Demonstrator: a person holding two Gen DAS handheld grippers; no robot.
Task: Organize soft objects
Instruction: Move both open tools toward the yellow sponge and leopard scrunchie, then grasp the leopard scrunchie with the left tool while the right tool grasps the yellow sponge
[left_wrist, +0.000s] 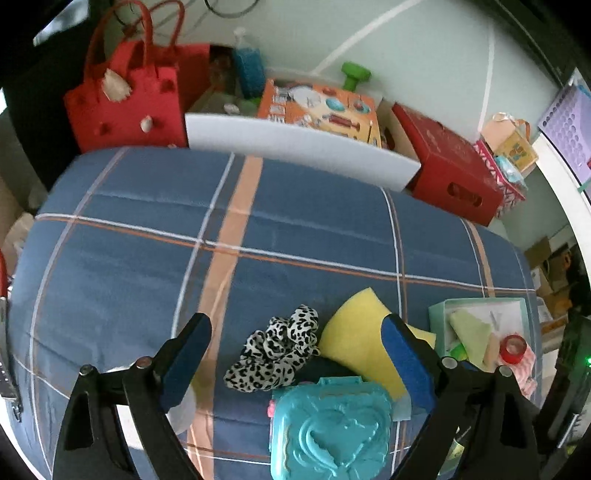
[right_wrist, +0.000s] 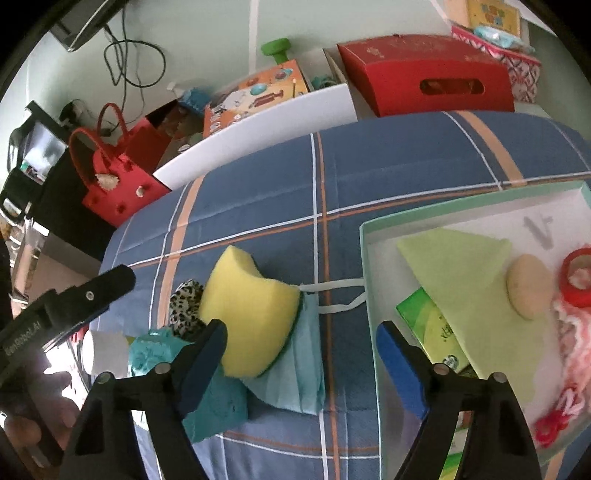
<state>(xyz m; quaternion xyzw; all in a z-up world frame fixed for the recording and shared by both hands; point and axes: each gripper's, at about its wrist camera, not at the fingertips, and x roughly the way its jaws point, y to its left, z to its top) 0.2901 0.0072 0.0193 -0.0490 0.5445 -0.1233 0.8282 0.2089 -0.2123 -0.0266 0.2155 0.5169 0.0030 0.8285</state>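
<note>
On the blue plaid bedcover (left_wrist: 122, 266) a leopard-print scrunchie (left_wrist: 277, 350) lies beside a yellow sponge (left_wrist: 354, 339) and a teal plastic case (left_wrist: 332, 424). My left gripper (left_wrist: 295, 363) hangs open just above them, the scrunchie between its blue pads (left_wrist: 186, 363), untouched. In the right wrist view the yellow sponge (right_wrist: 251, 314) rests on a pale teal face mask (right_wrist: 295, 373) and a teal cloth (right_wrist: 218, 402). My right gripper (right_wrist: 301, 369) is open over the mask, its pads pressing nothing. The left gripper's black finger (right_wrist: 92, 295) shows at the left.
A mint-rimmed box (right_wrist: 365, 266) at the right holds a green napkin (right_wrist: 461, 266), a beige puff (right_wrist: 528, 286), a red tape ring (right_wrist: 576, 277) and pink yarn (right_wrist: 572, 343). A white roll (right_wrist: 103, 354) lies at the left. Beyond the bed stand a red bag (left_wrist: 125, 107) and a red carton (left_wrist: 450, 166).
</note>
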